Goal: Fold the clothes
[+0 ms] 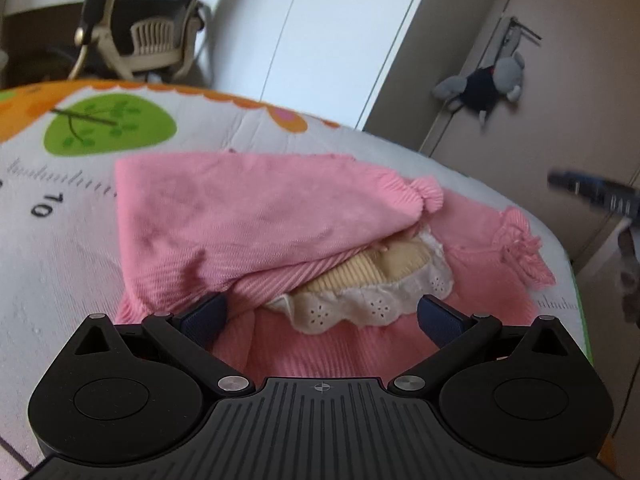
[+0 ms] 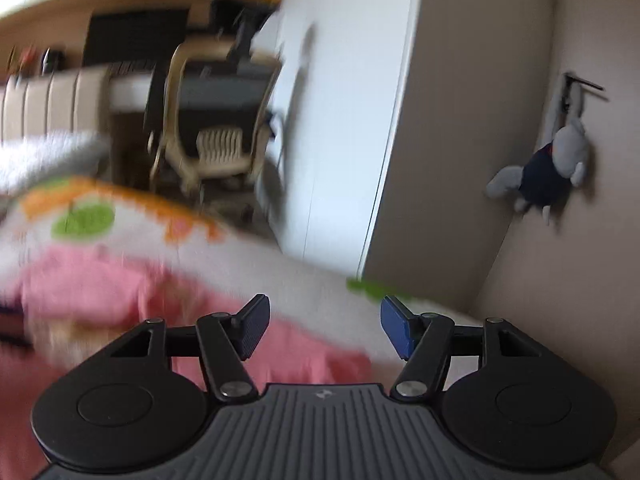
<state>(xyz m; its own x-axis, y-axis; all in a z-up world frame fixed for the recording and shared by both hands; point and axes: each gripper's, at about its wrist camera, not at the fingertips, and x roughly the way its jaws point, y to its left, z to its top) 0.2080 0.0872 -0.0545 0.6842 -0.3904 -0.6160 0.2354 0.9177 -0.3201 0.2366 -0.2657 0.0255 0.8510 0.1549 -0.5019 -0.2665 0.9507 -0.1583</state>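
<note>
Both the left gripper (image 1: pixel 320 316) and right gripper (image 2: pixel 324 328) hover with jaws spread, gripping nothing, over the half-folded pink sweater (image 1: pixel 248 216) on the mat (image 1: pixel 60 240).

The left tool (image 1: pixel 320 318) is level with its two blue-padded fingers (image 1: pixel 204 318) spread wide apart and gripping nothing, while the right tool (image 2: pixel 323 327), blurred in its own view, likewise has its fingers (image 2: pixel 394 330) parted and empty.

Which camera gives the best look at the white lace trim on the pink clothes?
The left wrist view. There the lace trim is sharp, lying in front of the open left claw. The right wrist view is motion-blurred; only a pink smear of the clothes shows, no lace discernible.
</note>
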